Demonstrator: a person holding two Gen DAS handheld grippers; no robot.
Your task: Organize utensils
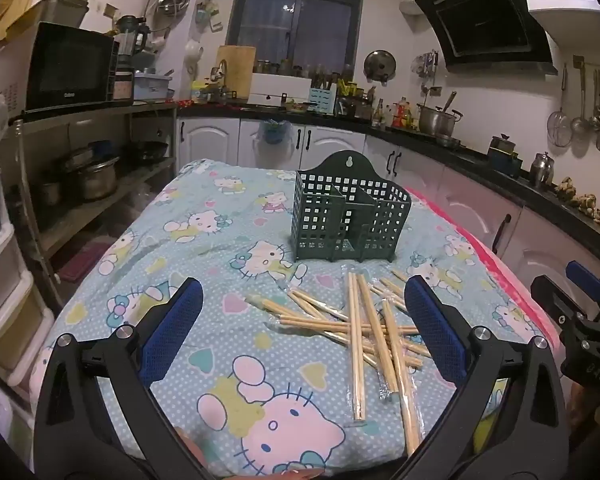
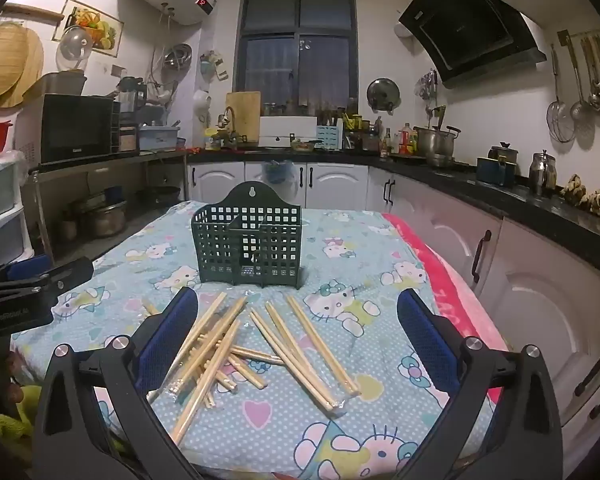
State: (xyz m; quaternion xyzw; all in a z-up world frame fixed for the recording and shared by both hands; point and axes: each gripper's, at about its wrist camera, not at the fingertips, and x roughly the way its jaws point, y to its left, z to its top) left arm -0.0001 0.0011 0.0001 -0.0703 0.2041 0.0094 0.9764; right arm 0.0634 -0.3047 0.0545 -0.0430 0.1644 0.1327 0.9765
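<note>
A dark green lattice utensil holder [image 1: 350, 216] [image 2: 248, 246] stands upright on the cartoon-print tablecloth [image 1: 204, 248] [image 2: 364, 256]. Its compartments look empty. In front of it lies a loose pile of wooden chopsticks [image 1: 364, 328] [image 2: 236, 344], some in clear plastic sleeves. My left gripper [image 1: 302, 304] hovers open above the cloth, the pile lying toward its right finger. My right gripper [image 2: 298, 314] is open too, with the chopsticks on the table below and between its blue pads [image 2: 420, 332]. Neither touches anything. Each gripper shows at the other view's edge.
The table sits in a kitchen. A black countertop [image 2: 500, 196] with pots and bottles curves along the right, white cabinets [image 2: 332, 184] behind. A metal shelf [image 1: 100, 152] with pans and a microwave [image 1: 68, 66] stands at left. A pink cloth [image 2: 432, 276] edges the table's right side.
</note>
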